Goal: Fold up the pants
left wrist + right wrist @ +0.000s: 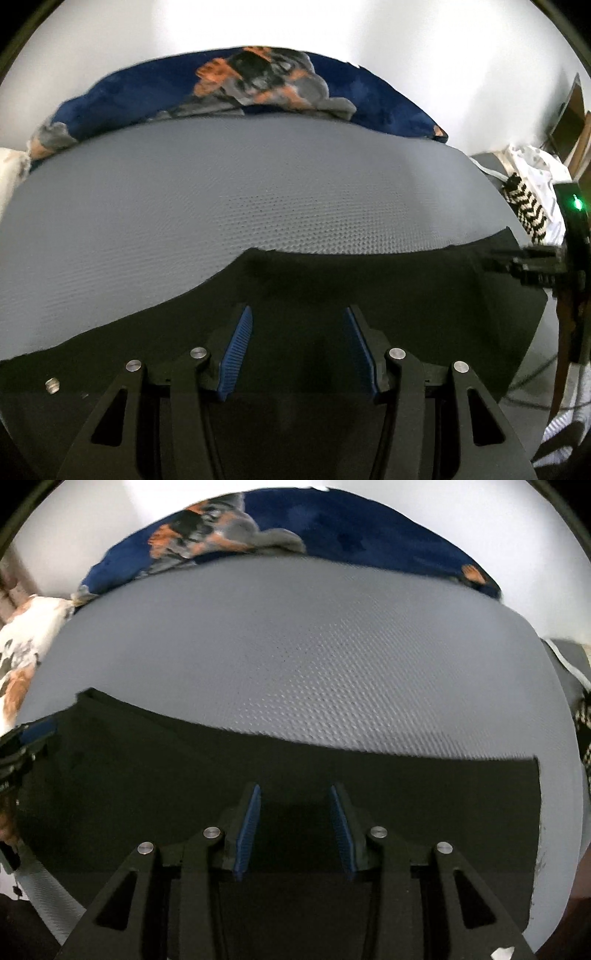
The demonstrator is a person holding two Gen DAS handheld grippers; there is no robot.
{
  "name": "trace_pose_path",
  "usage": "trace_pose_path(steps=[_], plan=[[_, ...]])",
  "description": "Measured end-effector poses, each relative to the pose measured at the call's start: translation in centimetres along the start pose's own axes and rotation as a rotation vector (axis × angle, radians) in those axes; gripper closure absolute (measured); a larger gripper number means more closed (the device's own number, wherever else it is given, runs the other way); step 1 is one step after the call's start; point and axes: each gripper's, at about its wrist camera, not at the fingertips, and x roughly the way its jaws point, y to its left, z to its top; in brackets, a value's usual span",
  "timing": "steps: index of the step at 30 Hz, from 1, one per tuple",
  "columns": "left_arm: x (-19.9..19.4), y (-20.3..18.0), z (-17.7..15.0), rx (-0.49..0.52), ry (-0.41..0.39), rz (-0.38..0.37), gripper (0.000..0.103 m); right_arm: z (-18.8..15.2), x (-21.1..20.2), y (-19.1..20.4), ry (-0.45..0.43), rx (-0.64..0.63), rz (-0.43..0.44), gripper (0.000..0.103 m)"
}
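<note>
The black pants (332, 288) lie flat across the lower half of both views on a gray textured mat (221, 192), with a blue patterned blanket (147, 96) along the top. The left gripper (298, 314) and right gripper (294, 792) both hang over the cloth with jaws spread and nothing between the pads. The fabric looks soft, light and limp, so it will likely sag; pinching an edge or corner seems best.

Both grippers, left (298, 314) and right (294, 792), are black angular linkages with silver round screws and blue ribbed pads (236, 354).
</note>
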Motion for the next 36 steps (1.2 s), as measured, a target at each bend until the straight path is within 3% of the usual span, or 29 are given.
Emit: trace_pose_path(steps=[7,10,17,21,25,31,36], plan=[[2.7,0.0,1.3,0.008,0.021,0.078,0.050,0.7,2.1,0.3,-0.044,0.014,-0.053,0.066],[4.1,1.0,1.8,-0.040,0.072,0.120,0.050,1.4,2.5,0.6,-0.055,-0.011,-0.085,0.066],[4.0,0.8,2.2,-0.038,0.072,0.139,0.050,2.4,2.9,-0.1,-0.045,0.012,-0.048,0.063],[3.4,0.4,2.2,-0.037,0.076,0.151,0.050,2.6,0.9,-1.4,-0.071,0.033,0.040,0.062],[1.1,-0.1,1.6,-0.060,0.044,0.104,0.050,1.5,-2.6,-5.0,-0.130,0.067,0.156,0.047],[-1.5,-0.3,-0.4,-0.124,0.040,0.060,0.050,-2.2,-5.2,-14.6,-0.082,0.206,0.259,0.047],[-2.5,-1.1,-2.3,-0.140,0.065,0.053,0.050,-6.2,-5.6,-23.9,-0.027,0.425,0.295,0.054]])
